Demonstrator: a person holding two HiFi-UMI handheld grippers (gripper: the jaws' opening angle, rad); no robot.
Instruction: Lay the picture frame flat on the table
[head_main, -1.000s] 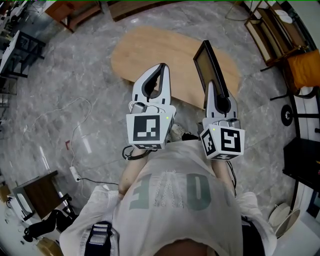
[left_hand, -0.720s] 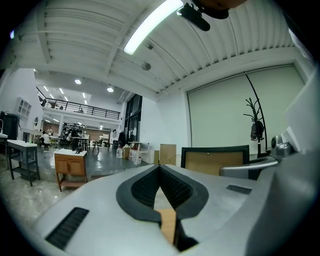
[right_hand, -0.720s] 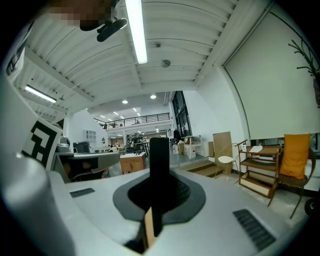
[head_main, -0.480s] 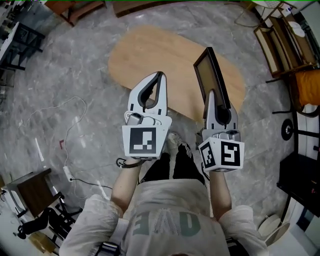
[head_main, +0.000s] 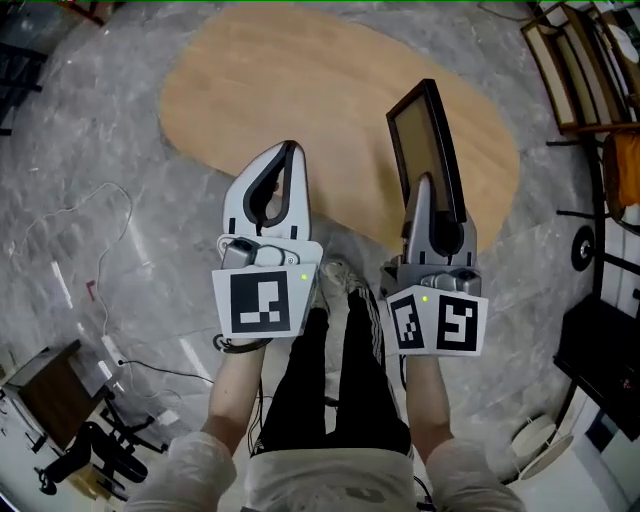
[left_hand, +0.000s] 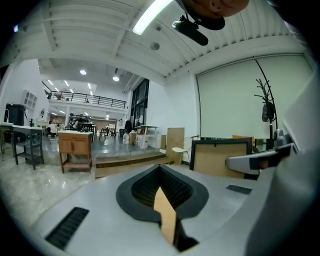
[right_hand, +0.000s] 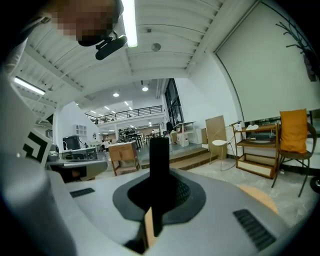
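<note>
Above the near edge of the oval wooden bench (head_main: 300, 90), the picture frame (head_main: 425, 150) is carried on edge by the right gripper (head_main: 425, 185), whose jaws are clamped on the frame's black border at the end nearest the person. The right gripper view confirms it: a dark bar of frame rises straight out from between the pads, with no gap on either side. The frame's long axis runs on from the jaws, directly away from the person and out over the bench top, so the gripper and frame form one line. Its broad tan panel faces sideways toward the left gripper (head_main: 288, 150) rather than down at the wood, and that is the relation the coming move turns on. By my judgement the wrist must roll until the panel is level with the bench, then come down so the whole face meets the surface. The frame seems to hang clear of the bench, with the wood lying low and to the right in the right gripper view, though whether its far corner touches cannot be told. The left gripper hovers just beside the frame on the person's left, its jaws together with nothing between them, only a sliver of the bench's wood showing past them. It is near enough to steady the far edge, but the right gripper alone has the hold.
</note>
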